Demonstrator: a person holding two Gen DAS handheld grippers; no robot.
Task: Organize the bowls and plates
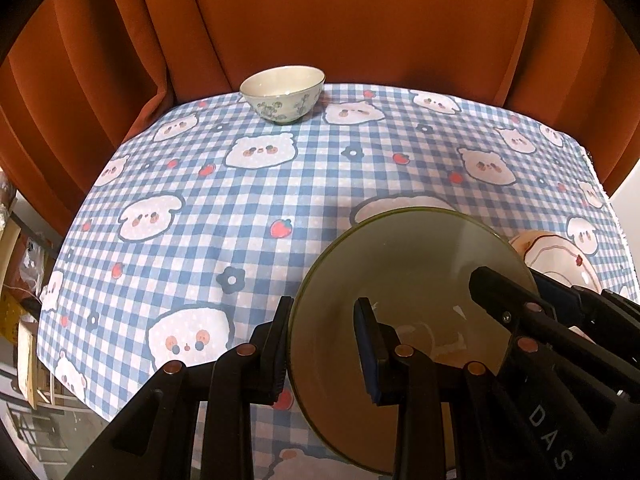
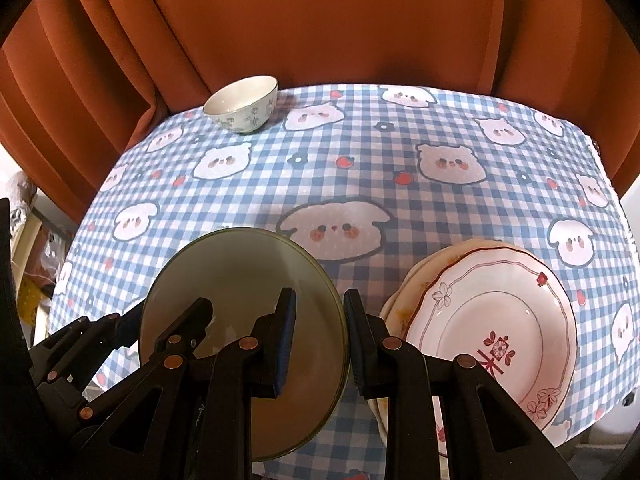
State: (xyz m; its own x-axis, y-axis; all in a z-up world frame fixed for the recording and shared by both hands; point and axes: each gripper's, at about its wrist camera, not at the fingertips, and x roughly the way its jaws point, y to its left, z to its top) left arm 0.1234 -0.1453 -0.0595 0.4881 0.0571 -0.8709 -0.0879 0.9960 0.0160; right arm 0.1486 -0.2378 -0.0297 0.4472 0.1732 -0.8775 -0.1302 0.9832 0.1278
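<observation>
Green-rimmed bowl held above the checked tablecloth, near its front edge, by both grippers at once. It is round, so no long axis; its mouth faces up and toward the cameras, with the far rim showing higher in both views.

Left gripper: clamped on the bowl's left rim, one finger outside the wall, the other inside. Right gripper: clamped on the opposite, right rim in the same manner, one finger inside, one outside.

Small patterned bowl stands upright at the far edge of the cloth, in front of the orange curtain, well apart from the held bowl.

Left wrist view: catches only a sliver of the plate stack, just right of the held bowl. It shows the right gripper coming in from the right.

Right wrist view: shows the stack in full, with a white plate with red floral trim on top and cream plates beneath, resting on the cloth. The left gripper shows at lower left.
</observation>
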